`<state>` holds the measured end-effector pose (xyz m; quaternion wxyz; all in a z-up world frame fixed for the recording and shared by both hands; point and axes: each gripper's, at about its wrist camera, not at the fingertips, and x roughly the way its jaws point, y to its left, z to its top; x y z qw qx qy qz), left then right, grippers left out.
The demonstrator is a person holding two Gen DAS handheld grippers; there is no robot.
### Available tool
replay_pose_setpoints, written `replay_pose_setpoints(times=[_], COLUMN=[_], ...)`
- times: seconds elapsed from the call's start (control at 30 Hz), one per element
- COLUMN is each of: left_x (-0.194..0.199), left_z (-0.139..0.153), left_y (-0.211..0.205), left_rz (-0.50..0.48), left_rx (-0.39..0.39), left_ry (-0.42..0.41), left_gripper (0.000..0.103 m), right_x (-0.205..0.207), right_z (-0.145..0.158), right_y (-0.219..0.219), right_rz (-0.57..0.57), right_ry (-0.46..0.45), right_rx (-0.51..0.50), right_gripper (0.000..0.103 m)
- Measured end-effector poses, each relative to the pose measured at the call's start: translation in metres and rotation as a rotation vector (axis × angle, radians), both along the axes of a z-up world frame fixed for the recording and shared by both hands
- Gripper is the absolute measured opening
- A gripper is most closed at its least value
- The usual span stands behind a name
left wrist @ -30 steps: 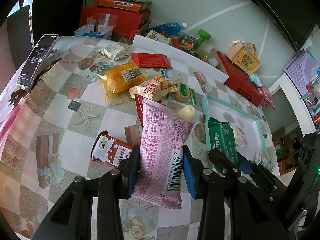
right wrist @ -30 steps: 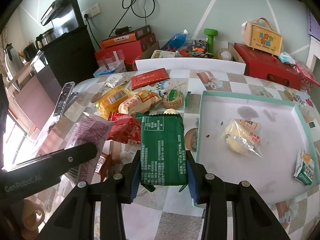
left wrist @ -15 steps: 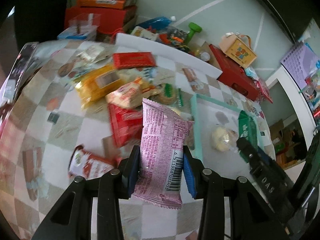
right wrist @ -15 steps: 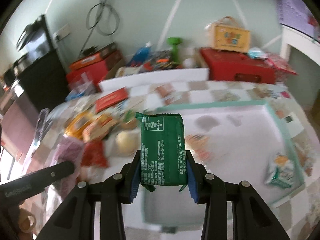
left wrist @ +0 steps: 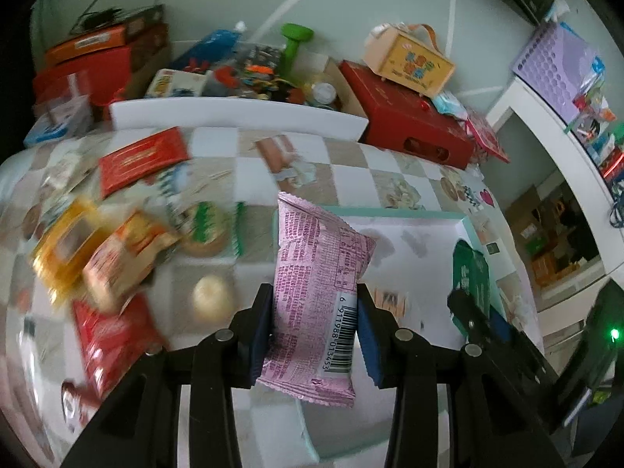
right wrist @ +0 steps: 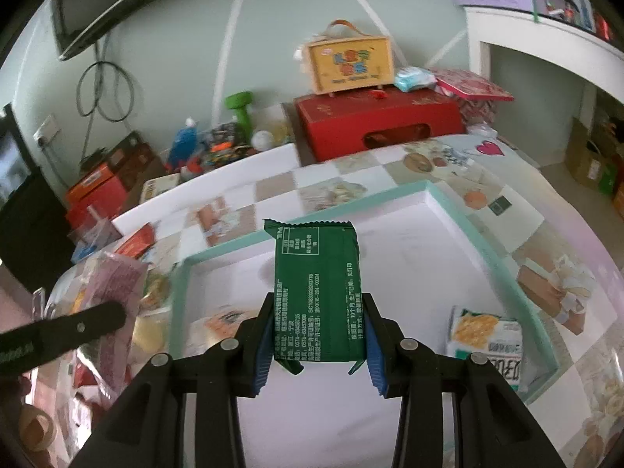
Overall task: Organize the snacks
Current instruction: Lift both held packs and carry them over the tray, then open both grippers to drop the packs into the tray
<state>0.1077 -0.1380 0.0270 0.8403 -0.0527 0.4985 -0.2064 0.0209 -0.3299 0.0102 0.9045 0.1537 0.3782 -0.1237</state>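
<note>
My left gripper [left wrist: 312, 335] is shut on a pink snack packet [left wrist: 318, 292], held above the left rim of the mint-edged white tray [left wrist: 421, 216]. In the right wrist view my right gripper [right wrist: 318, 345] is shut on a green snack packet [right wrist: 318, 292] over the tray's white floor [right wrist: 409, 257]. The green packet [left wrist: 470, 277] and the right gripper's black fingers [left wrist: 474, 323] also show at the right of the left wrist view. One white and yellow snack bag [right wrist: 485, 337] lies in the tray's right corner. Loose snacks [left wrist: 121, 261] lie blurred on the tablecloth to the left.
Beyond the table's far edge stand a red box [right wrist: 374, 121] with a yellow carry case [right wrist: 349, 62] on it, a green dumbbell [left wrist: 294, 41] and orange and red boxes [left wrist: 89, 54]. A white shelf unit [right wrist: 546, 62] stands on the right.
Both grippers have swung right, away from the snack pile and over the tray, each keeping its packet. The snack pile has slid to the left of both views.
</note>
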Motion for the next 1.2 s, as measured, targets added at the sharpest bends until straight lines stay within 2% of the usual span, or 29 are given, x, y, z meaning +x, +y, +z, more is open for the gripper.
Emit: replay_pose_setpoints(times=[0.3,0.47,0.7,0.77,0.83,0.9,1.07,1.1,1.17,1.2], left_x=[0.039,0.045,0.041,0.04,0.036,0.033,0.025,0.024,0.021,0.021], left_z=[-0.028,-0.046,-0.052,-0.049,-0.044,-0.039,-0.03,-0.029,-0.028,-0.028], left_y=[-0.041,-0.054,-0.066,-0.063,-0.061,-0.059,-0.052,-0.05,-0.045,-0.043], left_rz=[-0.047,-0.061,-0.089,-0.086,-0.079,-0.079,-0.059,-0.053,-0.035,-0.023], left_rx=[0.081,0.091,0.11,0.105,0.112,0.109,0.127,0.13,0.133,0.139], left_ry=[0.017,0.043,0.042,0.035,0.024,0.015,0.01,0.009,0.003,0.0], left_gripper=[0.042,0.042,0.042,0.044,0.055,0.061,0.067,0.072,0.081,0.086], right_x=[0.009,0.01,0.011,0.011,0.01,0.01,0.008,0.007,0.007,0.008], right_z=[-0.018,-0.026,-0.031,-0.03,-0.028,-0.026,-0.021,-0.021,-0.022,-0.023], right_y=[-0.023,-0.032,-0.034,-0.034,-0.033,-0.032,-0.03,-0.031,-0.031,-0.032], right_rz=[-0.051,-0.071,-0.071,-0.077,-0.073,-0.07,-0.07,-0.072,-0.076,-0.081], right_ry=[0.041,0.058,0.079,0.083,0.082,0.082,0.085,0.086,0.096,0.101], right_rx=[0.009,0.027,0.031,0.016,0.012,0.01,0.0,0.001,0.003,0.002], right_gripper=[0.042,0.042,0.043,0.043,0.043,0.043,0.043,0.046,0.061,0.075])
